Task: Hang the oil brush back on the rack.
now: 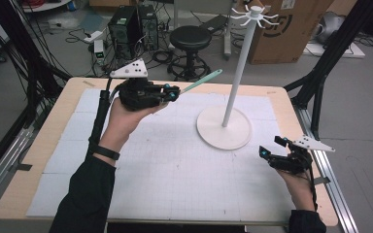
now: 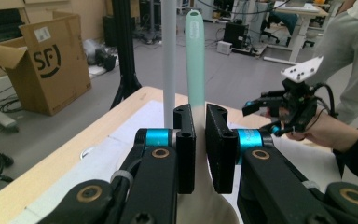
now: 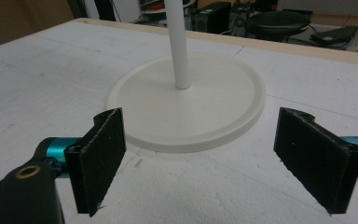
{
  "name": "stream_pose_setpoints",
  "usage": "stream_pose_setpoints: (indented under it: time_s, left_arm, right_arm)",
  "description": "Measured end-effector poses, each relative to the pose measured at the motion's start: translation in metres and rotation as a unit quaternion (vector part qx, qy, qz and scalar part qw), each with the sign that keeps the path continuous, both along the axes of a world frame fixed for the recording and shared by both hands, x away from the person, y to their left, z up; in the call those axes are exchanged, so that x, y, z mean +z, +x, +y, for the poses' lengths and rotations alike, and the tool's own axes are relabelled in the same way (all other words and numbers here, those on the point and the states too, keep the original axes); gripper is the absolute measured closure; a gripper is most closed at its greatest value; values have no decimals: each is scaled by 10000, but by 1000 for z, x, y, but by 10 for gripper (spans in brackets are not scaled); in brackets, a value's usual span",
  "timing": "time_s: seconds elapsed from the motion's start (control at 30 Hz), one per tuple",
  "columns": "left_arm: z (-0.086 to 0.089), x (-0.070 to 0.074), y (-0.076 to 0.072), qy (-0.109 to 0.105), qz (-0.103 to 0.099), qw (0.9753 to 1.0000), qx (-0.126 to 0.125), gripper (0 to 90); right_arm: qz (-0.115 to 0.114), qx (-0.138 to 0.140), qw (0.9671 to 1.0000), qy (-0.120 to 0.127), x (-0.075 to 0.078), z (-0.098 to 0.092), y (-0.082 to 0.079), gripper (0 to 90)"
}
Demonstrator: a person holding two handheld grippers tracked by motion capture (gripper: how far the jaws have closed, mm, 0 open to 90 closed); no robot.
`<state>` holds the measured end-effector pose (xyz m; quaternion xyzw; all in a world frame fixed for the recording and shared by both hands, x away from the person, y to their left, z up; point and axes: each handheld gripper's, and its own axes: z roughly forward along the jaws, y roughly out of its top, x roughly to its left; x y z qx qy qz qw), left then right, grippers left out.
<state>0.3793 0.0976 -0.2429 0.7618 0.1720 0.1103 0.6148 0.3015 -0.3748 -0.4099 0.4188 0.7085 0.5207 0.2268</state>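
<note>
- The stand (image 1: 224, 127) sits on the surface (image 1: 165, 170), right of centre, its pole upright.
- The left gripper (image 1: 171, 93) is above the surface's far left part, left of the pole.
- The spatula (image 1: 201, 81) sticks out from its jaws toward the pole, seemingly not touching it.
- The right gripper (image 1: 271, 151) is near the right edge, just beside the stand's base.

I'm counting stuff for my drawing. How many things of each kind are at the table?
Hand-held grippers: 2, the left hand-held gripper and the right hand-held gripper
White hook stands: 1, the stand
Mint green utensils: 1, the utensil, held in the left one
Total: 4
</note>
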Motion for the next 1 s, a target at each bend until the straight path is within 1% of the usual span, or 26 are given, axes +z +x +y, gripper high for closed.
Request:
stream_pose_setpoints:
  time_s: [0.13, 0.43, 0.5, 0.6, 0.77, 0.83, 1.0]
  left_arm:
    - [-2, 10, 1, -80, -35, 10000, 2, 828]
    - [-9, 28, 3, -153, -120, 9998, -8, 829]
    - [-10, 32, 3, -208, -140, 9997, 25, 828]
    - [-10, 39, 4, -220, -170, 9996, 28, 828]
    - [-13, 48, 3, -259, -229, 9994, 13, 828]
    - [-14, 52, 3, -311, -225, 9993, 0, 828]
    - [-17, 59, 5, -325, -257, 9991, 7, 828]
  right_arm:
    - [-9, -3, 10000, -5, 0, -1, 0, 159]
    - [-3, -2, 10000, 8, 0, -2, 0, 159]
    - [0, -1, 10000, 9, 0, -1, 0, 159]
    - [-1, 0, 10000, 4, 0, -1, 0, 158]
    - [0, -1, 10000, 1, 0, -2, 0, 158]
    - [1, -1, 10000, 3, 0, -2, 0, 159]
    - [32, 3, 10000, 18, 0, -2, -1, 158]
